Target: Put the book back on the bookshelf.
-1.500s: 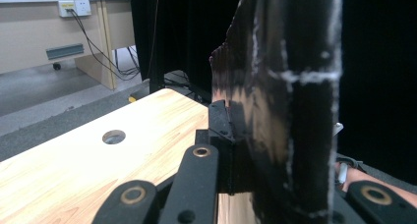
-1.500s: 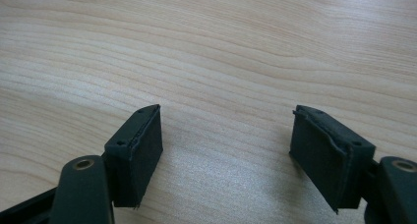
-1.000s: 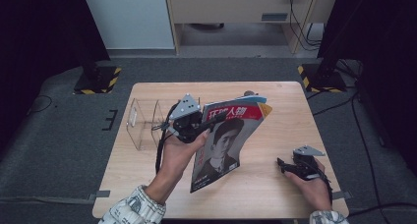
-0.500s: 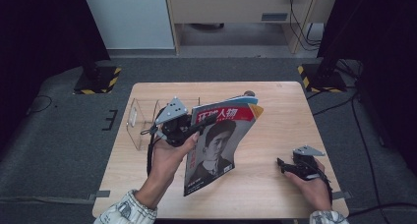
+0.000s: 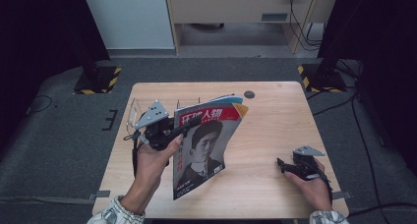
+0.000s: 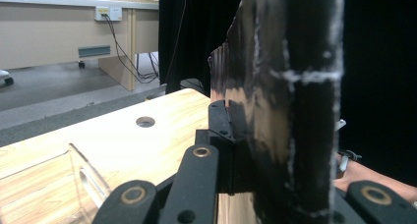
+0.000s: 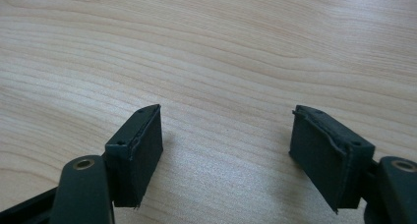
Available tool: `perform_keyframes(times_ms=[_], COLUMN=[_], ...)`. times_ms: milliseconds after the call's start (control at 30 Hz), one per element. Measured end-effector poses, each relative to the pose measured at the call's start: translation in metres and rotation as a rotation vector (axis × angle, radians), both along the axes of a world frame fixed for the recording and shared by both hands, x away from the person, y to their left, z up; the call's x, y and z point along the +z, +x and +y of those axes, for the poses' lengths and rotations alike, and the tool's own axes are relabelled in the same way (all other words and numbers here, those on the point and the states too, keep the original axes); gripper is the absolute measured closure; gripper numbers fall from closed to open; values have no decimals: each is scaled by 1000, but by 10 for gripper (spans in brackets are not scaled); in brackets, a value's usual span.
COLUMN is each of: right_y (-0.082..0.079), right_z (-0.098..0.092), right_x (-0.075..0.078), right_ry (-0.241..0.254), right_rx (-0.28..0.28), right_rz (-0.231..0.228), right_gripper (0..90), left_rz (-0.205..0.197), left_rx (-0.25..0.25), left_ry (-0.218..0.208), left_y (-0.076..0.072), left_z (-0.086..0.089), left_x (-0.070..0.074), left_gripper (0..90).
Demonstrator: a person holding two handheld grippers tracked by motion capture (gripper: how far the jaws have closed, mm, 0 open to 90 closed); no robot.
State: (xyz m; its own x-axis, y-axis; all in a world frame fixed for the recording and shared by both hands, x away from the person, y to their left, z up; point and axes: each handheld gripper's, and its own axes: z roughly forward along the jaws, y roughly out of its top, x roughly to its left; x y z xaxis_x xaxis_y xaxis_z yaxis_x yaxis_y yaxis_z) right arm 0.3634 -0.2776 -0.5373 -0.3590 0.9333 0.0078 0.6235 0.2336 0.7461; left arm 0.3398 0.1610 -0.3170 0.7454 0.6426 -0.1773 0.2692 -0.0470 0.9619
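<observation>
High view has my left gripper (image 5: 183,129) clamped on the magazine's (image 5: 204,148) spine edge, clear rack (image 5: 134,115) just behind it, so I'd keep it upright and slide in slowly, right gripper (image 5: 284,166) idle, jaws apart.

Surface (image 5: 275,121): light wood-grain top before me, rectangular, standing on grey carpet.
Hole (image 5: 250,94): small round opening near my far edge, right of centre.
Clear rack (image 5: 132,117): transparent holder standing at the far left.
My right hand (image 5: 314,187): resting on the near right corner.
Middle: bare wood.
</observation>
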Motion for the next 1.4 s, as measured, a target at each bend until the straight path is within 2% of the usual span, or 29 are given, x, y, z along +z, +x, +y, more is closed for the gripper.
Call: perform_keyframes(times_ms=[67,333,567,800,1233,1400], right_y=[0,0,0,0,0,0], right_z=[0,0,0,1,1,1], right_x=[0,0,0,0,0,0], right_ry=[-1,-1,-1,1,2,1], right_rx=[1,3,4,3,10,12], right_rz=[-1,0,2,2,3,2], right_gripper=[283,283,283,283,283,283], left_rz=[-8,-13,-15,-5,-10,-5], left_rx=[7,51,81,119,169,186], left_ry=[6,-21,-6,-9,-8,-22], left_y=[-2,-10,-16,-19,-24,-23], left_z=[6,36,55,75,101,109], left_x=[1,4,3,-1,-3,-4], left_gripper=[867,867,867,867,867,867])
